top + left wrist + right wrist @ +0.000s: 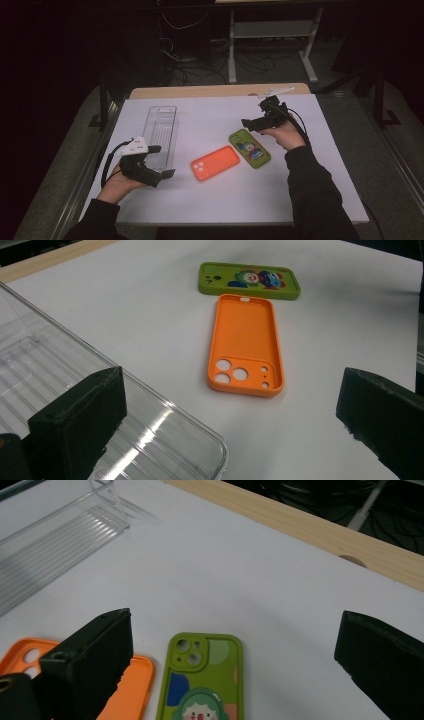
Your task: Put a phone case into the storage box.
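An orange phone case (215, 163) lies near the middle of the white table top (210, 200). Its hollow side faces up in the left gripper view (245, 340). Right of it lies a green phone case (249, 148) with a cartoon clown print (250, 280). My left gripper (162, 161) is held open at the near end of a clear plastic tray (161, 132), with nothing between its jaws (230, 410). My right gripper (255, 116) hovers open just behind the green case (210, 680), its jaws spread wide (235, 665). The orange case's edge (130, 690) shows by its left jaw.
The clear ribbed tray (165, 410) lies lengthwise at the table's left and holds nothing. A wooden strip (215, 91) runs along the far edge of the table (310, 530). Beyond it, cables and a white desk frame (272, 30) stand on the dark floor.
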`<state>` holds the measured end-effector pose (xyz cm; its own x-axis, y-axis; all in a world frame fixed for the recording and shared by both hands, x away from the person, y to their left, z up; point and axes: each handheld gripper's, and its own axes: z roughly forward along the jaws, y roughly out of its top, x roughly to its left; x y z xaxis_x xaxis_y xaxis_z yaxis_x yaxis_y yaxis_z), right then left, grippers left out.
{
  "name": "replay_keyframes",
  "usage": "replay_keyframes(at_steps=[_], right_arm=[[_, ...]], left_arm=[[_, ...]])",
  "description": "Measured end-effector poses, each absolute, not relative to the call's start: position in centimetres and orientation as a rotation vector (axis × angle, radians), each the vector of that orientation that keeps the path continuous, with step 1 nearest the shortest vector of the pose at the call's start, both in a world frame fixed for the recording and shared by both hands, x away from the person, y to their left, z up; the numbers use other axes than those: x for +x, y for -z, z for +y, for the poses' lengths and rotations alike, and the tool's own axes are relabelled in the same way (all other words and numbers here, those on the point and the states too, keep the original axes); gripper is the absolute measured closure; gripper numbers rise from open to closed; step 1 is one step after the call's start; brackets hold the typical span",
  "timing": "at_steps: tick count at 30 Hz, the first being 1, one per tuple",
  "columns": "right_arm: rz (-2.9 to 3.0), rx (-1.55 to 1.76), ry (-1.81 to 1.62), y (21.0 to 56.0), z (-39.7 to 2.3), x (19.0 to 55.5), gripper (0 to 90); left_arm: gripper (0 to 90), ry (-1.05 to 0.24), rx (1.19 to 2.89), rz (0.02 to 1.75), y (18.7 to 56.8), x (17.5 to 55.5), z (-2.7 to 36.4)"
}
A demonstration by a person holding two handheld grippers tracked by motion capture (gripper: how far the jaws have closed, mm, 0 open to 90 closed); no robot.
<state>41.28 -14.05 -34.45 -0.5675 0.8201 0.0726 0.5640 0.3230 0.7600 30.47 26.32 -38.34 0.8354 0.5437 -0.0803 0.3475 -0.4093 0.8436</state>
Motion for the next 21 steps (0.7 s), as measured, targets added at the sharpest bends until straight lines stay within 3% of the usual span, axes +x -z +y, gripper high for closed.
replay_keyframes(at_steps=[21], right_arm=[[2.302, 1.274, -0.981, 36.5, -13.6, 41.2, 0.0]], left_arm=[[0.0, -0.251, 2.049, 0.643, 38.4, 30.4, 26.2]])
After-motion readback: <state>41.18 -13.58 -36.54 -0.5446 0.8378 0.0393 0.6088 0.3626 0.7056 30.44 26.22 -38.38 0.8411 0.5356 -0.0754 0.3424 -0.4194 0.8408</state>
